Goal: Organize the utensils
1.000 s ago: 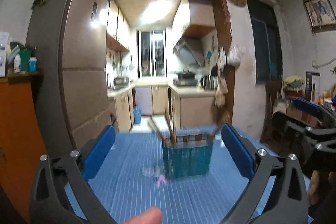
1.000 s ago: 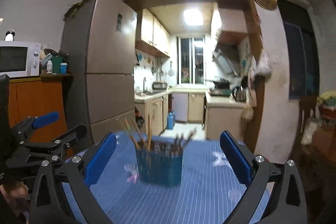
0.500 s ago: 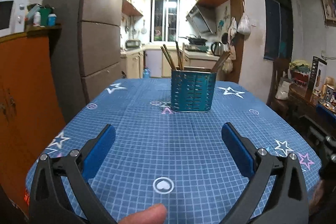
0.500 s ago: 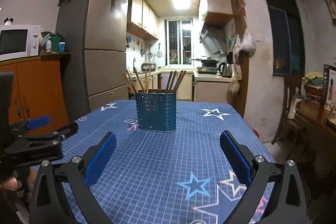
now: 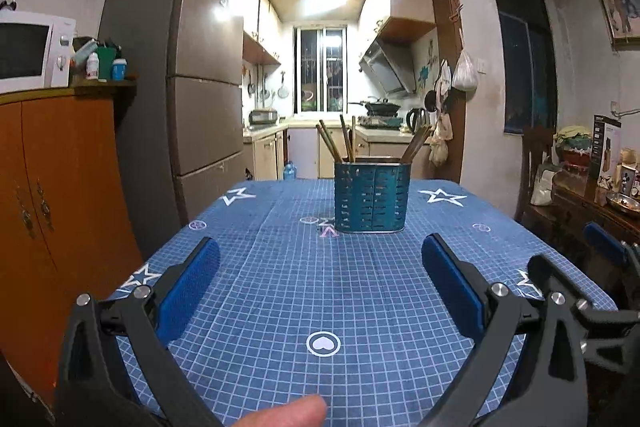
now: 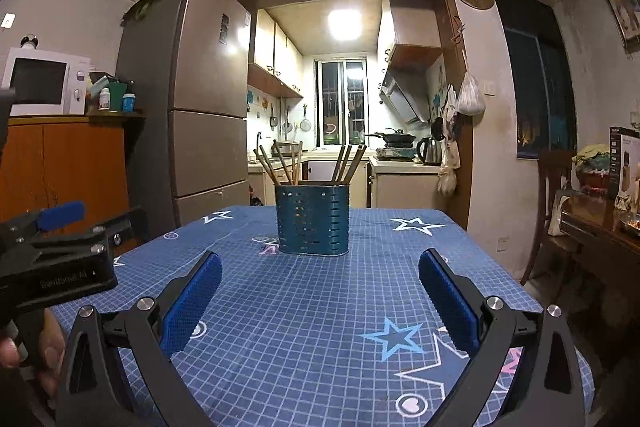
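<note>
Left wrist view: my left gripper (image 5: 320, 275) is held low over the near half of the table (image 5: 280, 291), its two blue-padded fingers (image 5: 188, 291) spread wide apart with nothing between them, only the blue grid-patterned cloth with its white stars and a heart mark. A fingertip of my left hand (image 5: 286, 413) shows at the bottom edge. The teal perforated utensil holder (image 5: 372, 197) stands upright toward the far end of the table, well apart from the fingers and roughly centred between them; several wooden chopsticks (image 5: 346, 143) lean outward from its top, some to the left and some to the right. Part of my right gripper (image 5: 600, 291) enters at the right edge. Right wrist view: my right gripper (image 6: 320, 287) is likewise held over the near part of the table, its jaws wide apart and clamped on nothing. The utensil holder (image 6: 312, 219) sits upright ahead, slightly left of centre, with the chopsticks (image 6: 280, 163) fanned in two groups. My left gripper (image 6: 60, 259) appears at the left edge, just beside the table's side. Behind the table stand a refrigerator (image 6: 200, 99), an orange cabinet (image 6: 64, 163) bearing a microwave (image 6: 44, 83), and a lit kitchen.
</note>
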